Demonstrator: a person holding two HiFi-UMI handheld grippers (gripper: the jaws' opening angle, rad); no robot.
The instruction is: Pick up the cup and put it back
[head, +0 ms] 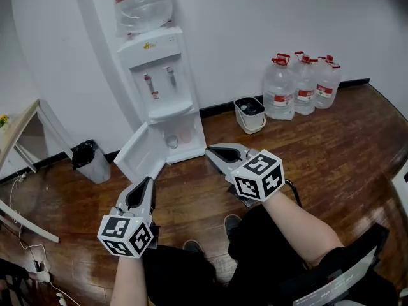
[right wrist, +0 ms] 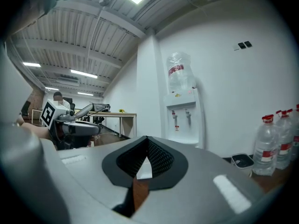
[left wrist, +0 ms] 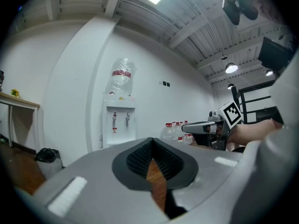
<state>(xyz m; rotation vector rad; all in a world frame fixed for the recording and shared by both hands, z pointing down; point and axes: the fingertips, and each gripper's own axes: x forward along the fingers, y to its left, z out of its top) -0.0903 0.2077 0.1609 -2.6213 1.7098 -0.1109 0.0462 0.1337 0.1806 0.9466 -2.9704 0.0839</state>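
Observation:
A white water dispenser (head: 159, 88) stands against the wall with its lower cabinet door (head: 141, 153) swung open. Inside the cabinet sits a small clear cup (head: 172, 142). My left gripper (head: 143, 187) hovers over the wood floor, short of the door, jaws shut and empty. My right gripper (head: 215, 152) is just right of the cabinet, also shut with nothing held. The left gripper view has the dispenser (left wrist: 119, 125) ahead beyond the shut left gripper (left wrist: 152, 143). In the right gripper view the dispenser (right wrist: 183, 115) is right of the shut right gripper (right wrist: 147, 141).
Three large water bottles (head: 301, 85) and a white bucket (head: 250, 115) stand by the wall at right. A black bin (head: 89, 161) and a table (head: 16, 129) are at left. Cables (head: 38, 266) lie on the floor. The person's legs and shoes are below.

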